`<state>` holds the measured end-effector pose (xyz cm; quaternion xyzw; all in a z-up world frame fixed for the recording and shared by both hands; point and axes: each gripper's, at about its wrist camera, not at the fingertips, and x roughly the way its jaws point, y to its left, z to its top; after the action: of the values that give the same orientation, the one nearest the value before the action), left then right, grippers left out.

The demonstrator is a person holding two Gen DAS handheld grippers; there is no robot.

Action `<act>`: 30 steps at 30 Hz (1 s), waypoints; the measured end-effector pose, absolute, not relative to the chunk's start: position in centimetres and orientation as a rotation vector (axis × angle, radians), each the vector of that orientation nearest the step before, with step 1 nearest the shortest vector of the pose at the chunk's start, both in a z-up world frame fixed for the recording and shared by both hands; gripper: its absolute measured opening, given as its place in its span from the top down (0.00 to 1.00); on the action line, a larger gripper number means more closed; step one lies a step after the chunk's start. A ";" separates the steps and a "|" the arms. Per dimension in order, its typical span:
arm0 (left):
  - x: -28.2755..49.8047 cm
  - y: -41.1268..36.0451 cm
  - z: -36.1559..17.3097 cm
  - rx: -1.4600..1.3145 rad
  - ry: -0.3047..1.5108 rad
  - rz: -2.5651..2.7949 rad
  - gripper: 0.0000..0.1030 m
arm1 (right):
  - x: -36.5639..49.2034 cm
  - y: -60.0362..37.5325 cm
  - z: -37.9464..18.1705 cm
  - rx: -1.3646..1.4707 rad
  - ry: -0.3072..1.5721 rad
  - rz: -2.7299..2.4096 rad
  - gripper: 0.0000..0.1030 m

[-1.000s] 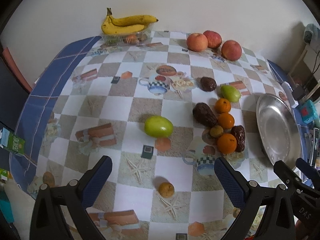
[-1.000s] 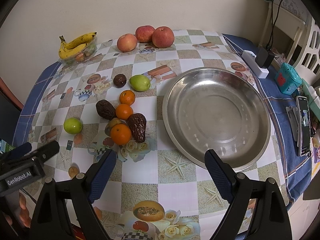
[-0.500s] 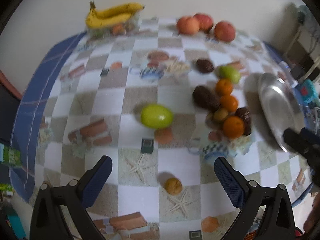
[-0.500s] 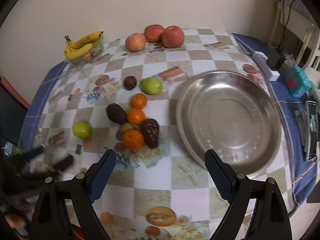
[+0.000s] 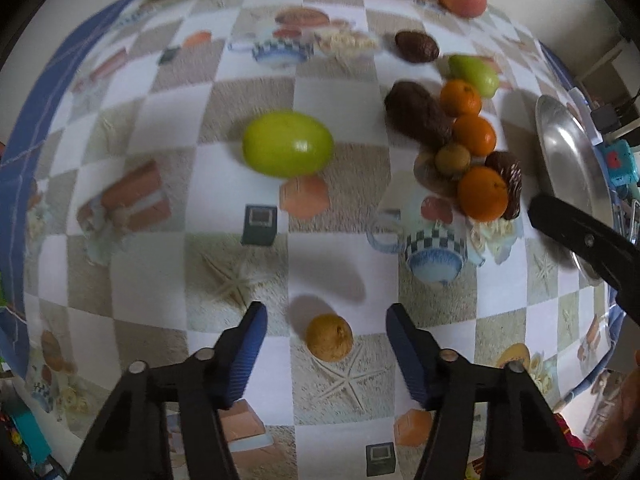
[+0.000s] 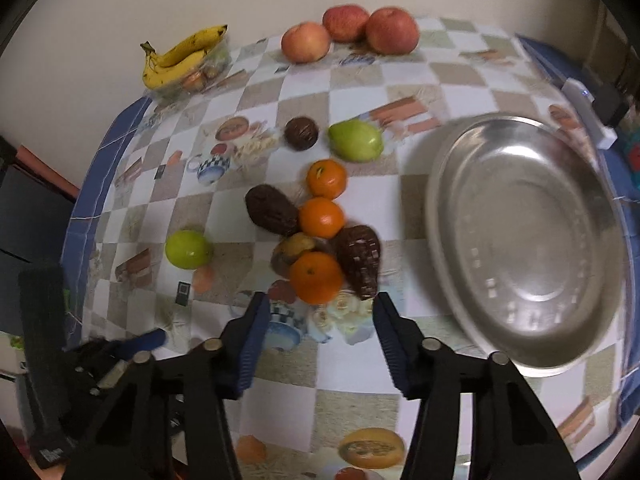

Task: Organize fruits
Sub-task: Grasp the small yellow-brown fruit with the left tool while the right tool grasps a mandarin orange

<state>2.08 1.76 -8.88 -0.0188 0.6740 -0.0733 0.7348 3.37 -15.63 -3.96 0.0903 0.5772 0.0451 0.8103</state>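
A checkered tablecloth (image 6: 352, 80) holds an empty steel plate (image 6: 524, 240) on the right, with oranges (image 6: 318, 276) clustered beside it. The left gripper (image 5: 323, 320), fingers apart, brackets a small yellow-brown fruit (image 5: 329, 337); the right gripper (image 6: 318, 312) hangs spread wide just before the oranges.

A table under a checked cloth (image 6: 304, 92) carries everything. Just ahead of the right claw (image 6: 318, 316) lies a cluster: three oranges (image 6: 316, 277), two dark brown fruits (image 6: 358, 258) and a small yellowish one (image 6: 294, 249). Right of that claw sits a steel plate (image 6: 448, 240). To its left lies a green fruit (image 6: 187, 249). Farther ahead are a pear (image 6: 355, 141) and a round brown fruit (image 6: 301, 133), then three apples (image 6: 306, 42) and bananas (image 6: 182, 58) at the far edge. Between the left claw's (image 5: 322, 320) fingers lies a small yellow-brown fruit (image 5: 329, 337).
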 end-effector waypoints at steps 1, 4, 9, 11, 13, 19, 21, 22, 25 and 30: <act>2.1 1.9 -9.2 -0.052 1.498 -0.161 0.45 | 3.6 -15.4 -4.2 0.186 1.242 0.098 0.52; 2.0 2.2 -9.9 -0.091 1.529 -0.167 0.53 | 4.2 -14.7 -5.1 0.172 1.269 0.106 0.58; 1.8 2.6 -9.8 -0.107 1.520 -0.171 0.65 | 5.0 -14.3 -6.4 0.166 1.303 0.094 0.60; 1.8 2.7 -9.7 -0.104 1.514 -0.170 0.69 | 5.3 -14.2 -6.8 0.167 1.316 0.094 0.63; 2.1 2.8 -9.5 -0.103 1.506 -0.170 0.71 | 5.5 -14.1 -7.1 0.166 1.323 0.087 0.64; 2.6 2.6 -9.1 -0.089 1.492 -0.167 0.73 | 6.4 -14.0 -7.7 0.156 1.335 0.061 0.64; 2.9 2.7 -9.1 -0.087 1.493 -0.168 0.73 | 6.6 -13.8 -7.8 0.136 1.333 0.048 0.64; 2.7 2.7 -9.0 -0.084 1.492 -0.168 0.73 | 6.7 -13.7 -7.9 0.131 1.331 0.043 0.64; 2.6 2.7 -9.0 -0.077 1.490 -0.167 0.73 | 6.9 -13.8 -8.1 0.132 1.330 0.030 0.64; 2.6 2.5 -9.0 -0.064 1.493 -0.165 0.72 | 6.7 -13.5 -8.4 0.100 1.324 0.032 0.65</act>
<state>2.62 2.51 -9.02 -0.0291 0.6783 -0.0750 0.7304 6.66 -13.48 -8.38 0.0463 0.6144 0.0149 0.7875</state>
